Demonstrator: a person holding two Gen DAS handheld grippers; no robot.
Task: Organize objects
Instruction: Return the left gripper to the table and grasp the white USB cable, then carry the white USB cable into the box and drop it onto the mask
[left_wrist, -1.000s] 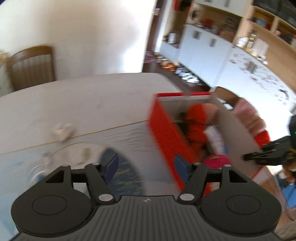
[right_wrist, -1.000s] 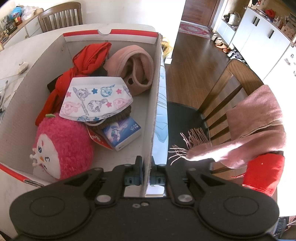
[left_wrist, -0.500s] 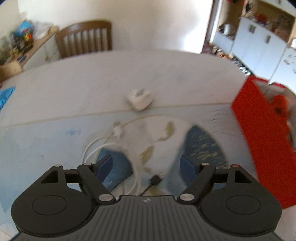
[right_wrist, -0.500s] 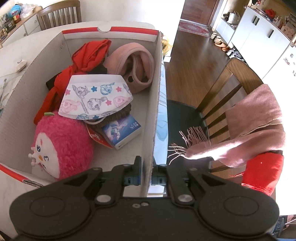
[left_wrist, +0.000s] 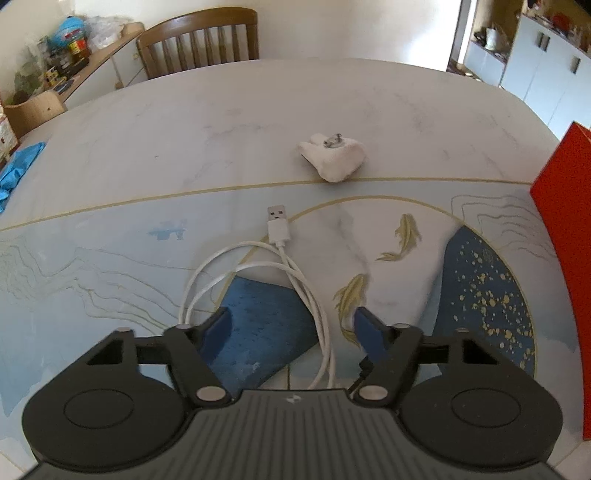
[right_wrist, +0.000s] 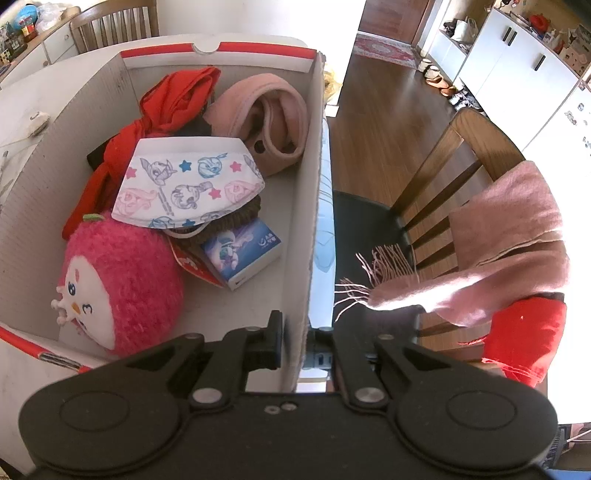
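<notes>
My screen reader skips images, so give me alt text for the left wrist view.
The left gripper, fingers closing, hangs over a coiled white USB cable on a marble-patterned table. Beyond lies a white lump; a red box stands at right.

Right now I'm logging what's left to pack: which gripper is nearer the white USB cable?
Left. The left gripper hangs right over the white USB cable, jaws closing astride its loop. The right gripper is away at the cardboard box, clamped on its wall.
</notes>
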